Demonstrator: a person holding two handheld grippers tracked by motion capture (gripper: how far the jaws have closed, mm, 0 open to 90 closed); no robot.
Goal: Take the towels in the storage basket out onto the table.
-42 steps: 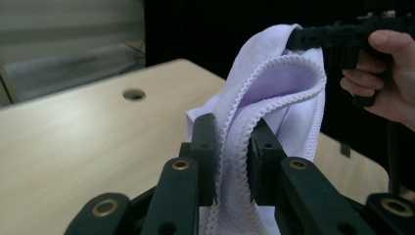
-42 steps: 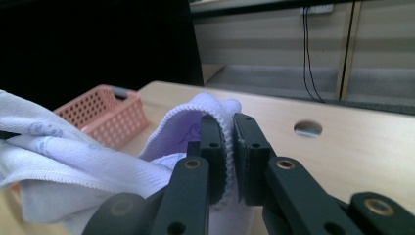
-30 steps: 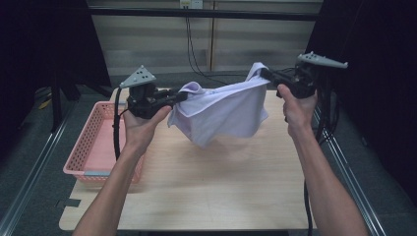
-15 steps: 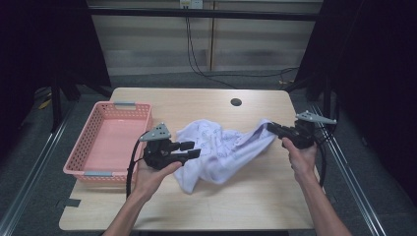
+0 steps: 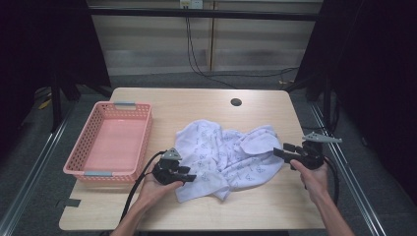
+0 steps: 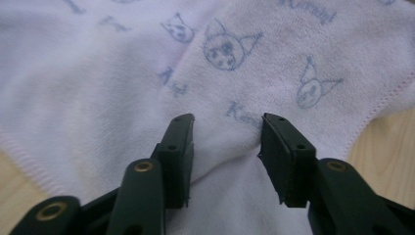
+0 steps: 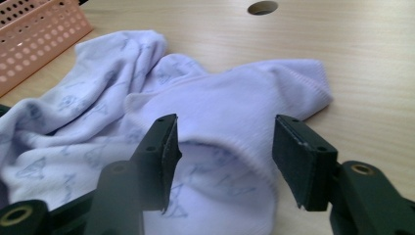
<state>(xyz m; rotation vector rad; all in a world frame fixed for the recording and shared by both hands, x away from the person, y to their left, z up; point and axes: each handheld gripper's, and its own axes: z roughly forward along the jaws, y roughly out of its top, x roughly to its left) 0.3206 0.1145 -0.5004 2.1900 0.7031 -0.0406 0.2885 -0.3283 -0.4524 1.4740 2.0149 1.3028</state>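
Observation:
A pale lilac towel (image 5: 226, 156) printed with small grey cartoon faces lies crumpled on the wooden table (image 5: 196, 101), right of centre. My left gripper (image 5: 190, 177) rests at the towel's near-left edge. In the left gripper view it (image 6: 227, 147) stands open, with the towel (image 6: 147, 73) flat beneath and between the jaws. My right gripper (image 5: 279, 152) sits at the towel's right edge. In the right gripper view it (image 7: 225, 147) is open wide over a rounded fold of the towel (image 7: 235, 103). Neither gripper is closed on the cloth.
An empty pink plastic basket (image 5: 88, 147) stands at the table's left side; its corner (image 7: 34, 29) appears in the right gripper view. A round cable hole (image 5: 236, 102) is near the far edge. Bare wood lies behind and to the right of the towel.
A second ago both grippers held the towel up, stretched in the air. They came down toward the near edge, the towel settled on the table, and both sets of jaws opened.

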